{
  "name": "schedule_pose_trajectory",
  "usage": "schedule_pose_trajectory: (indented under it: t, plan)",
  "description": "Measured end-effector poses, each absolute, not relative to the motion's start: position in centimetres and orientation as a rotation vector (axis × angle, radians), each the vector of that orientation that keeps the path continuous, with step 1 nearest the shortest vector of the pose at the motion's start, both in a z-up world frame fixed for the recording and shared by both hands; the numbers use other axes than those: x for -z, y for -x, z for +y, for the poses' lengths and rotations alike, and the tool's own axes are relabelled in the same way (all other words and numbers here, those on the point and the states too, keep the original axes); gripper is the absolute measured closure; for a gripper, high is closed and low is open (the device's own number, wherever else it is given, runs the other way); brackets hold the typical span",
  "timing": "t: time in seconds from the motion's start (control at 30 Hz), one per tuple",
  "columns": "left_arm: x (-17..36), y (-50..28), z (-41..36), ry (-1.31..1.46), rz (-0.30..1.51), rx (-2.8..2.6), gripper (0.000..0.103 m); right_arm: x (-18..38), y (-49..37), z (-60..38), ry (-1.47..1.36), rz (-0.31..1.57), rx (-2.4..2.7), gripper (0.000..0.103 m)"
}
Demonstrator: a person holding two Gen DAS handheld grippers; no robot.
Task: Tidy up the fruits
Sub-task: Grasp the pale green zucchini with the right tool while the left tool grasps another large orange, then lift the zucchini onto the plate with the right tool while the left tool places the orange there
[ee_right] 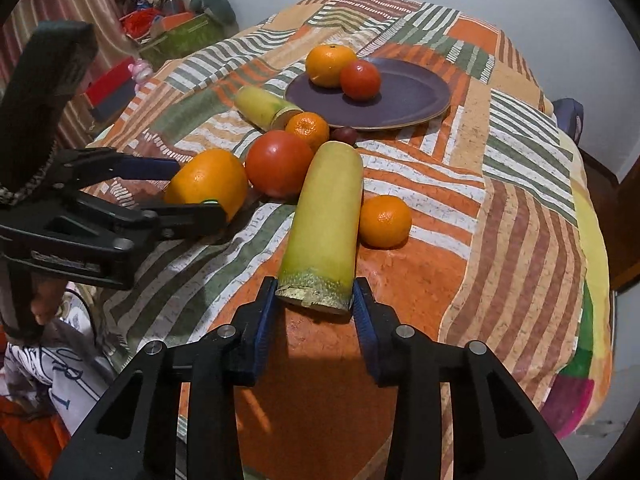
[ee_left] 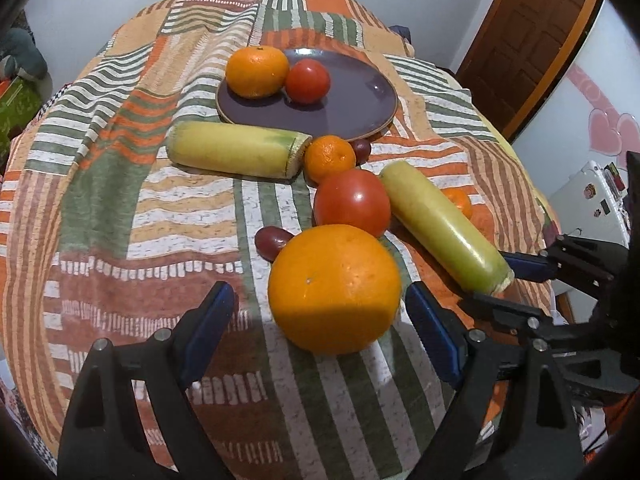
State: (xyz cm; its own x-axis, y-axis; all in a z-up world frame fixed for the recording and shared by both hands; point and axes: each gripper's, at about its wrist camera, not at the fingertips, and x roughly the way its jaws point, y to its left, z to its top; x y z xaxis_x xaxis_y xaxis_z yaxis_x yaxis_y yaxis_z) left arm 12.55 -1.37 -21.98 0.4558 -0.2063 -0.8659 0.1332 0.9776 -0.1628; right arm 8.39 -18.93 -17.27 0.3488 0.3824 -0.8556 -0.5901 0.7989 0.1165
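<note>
A purple plate (ee_left: 360,108) (ee_right: 408,96) at the table's far side holds a tangerine (ee_left: 257,72) and a small tomato (ee_left: 307,81). My left gripper (ee_left: 320,308) (ee_right: 192,188) is open, its jaws on either side of a big orange (ee_left: 334,288) (ee_right: 208,184) on the cloth. My right gripper (ee_right: 315,300) (ee_left: 480,276) has its jaws at the cut end of a yellow-green squash (ee_right: 326,220) (ee_left: 444,232), touching or nearly so. A large tomato (ee_left: 352,202), another squash (ee_left: 236,154), small tangerines (ee_left: 330,158) (ee_right: 385,221) and a grape (ee_left: 274,242) lie around.
The round table wears a striped patchwork cloth (ee_left: 160,220) with folds. A wooden door (ee_left: 528,40) and a white fridge (ee_left: 588,204) stand to the right. Boxes and clutter (ee_right: 168,32) sit beyond the table's left side.
</note>
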Motion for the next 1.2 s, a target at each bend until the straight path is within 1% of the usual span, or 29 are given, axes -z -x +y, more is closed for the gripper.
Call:
schedule_pose_trajectory:
  t: [0.03,0.1,0.17,0.2,0.23,0.33,0.4,0.67,0.8,0.97,1.2]
  plan:
    - [22.1,-12.7,-1.4,0.079,1.080,0.211,0.015,17.2,-8.5,-18.8,0.224,1.039,-0.638,0.068]
    - [22.2,-12.8,-1.5,0.082,1.077,0.220,0.019,17.1,-8.9,-18.7,0.214,1.034,-0.635,0.067]
    - [22.3,-12.9,-1.5,0.082,1.079,0.234,0.033,17.0,-9.2,-18.4,0.203,1.035,-0.633,0.064]
    - [22.4,-12.9,-1.5,0.093,1.081,0.248,0.036,16.9,-9.4,-18.3,0.193,1.036,-0.634,0.063]
    - [22.3,-12.9,-1.5,0.103,1.081,0.254,0.037,16.9,-9.6,-18.2,0.184,1.035,-0.636,0.063]
    - [22.3,-12.7,-1.4,0.109,1.075,0.259,0.037,17.0,-10.2,-17.8,0.173,1.035,-0.628,0.062]
    - [22.1,-12.5,-1.2,0.109,1.072,0.257,0.037,17.1,-10.5,-17.6,0.164,1.037,-0.623,0.060]
    - [21.8,-11.3,0.3,0.107,1.066,0.230,0.037,17.6,-11.6,-16.4,0.180,1.047,-0.619,0.059]
    - [21.7,-11.1,0.6,0.115,1.063,0.219,0.037,17.7,-11.2,-16.2,0.216,1.028,-0.595,0.065]
    - [21.0,-10.8,0.8,0.099,1.045,0.215,0.037,17.3,-10.4,-17.3,0.208,1.036,-0.612,0.065]
    - [20.7,-10.5,1.2,0.107,1.036,0.214,0.037,17.1,-8.3,-17.6,0.336,1.040,-0.684,0.064]
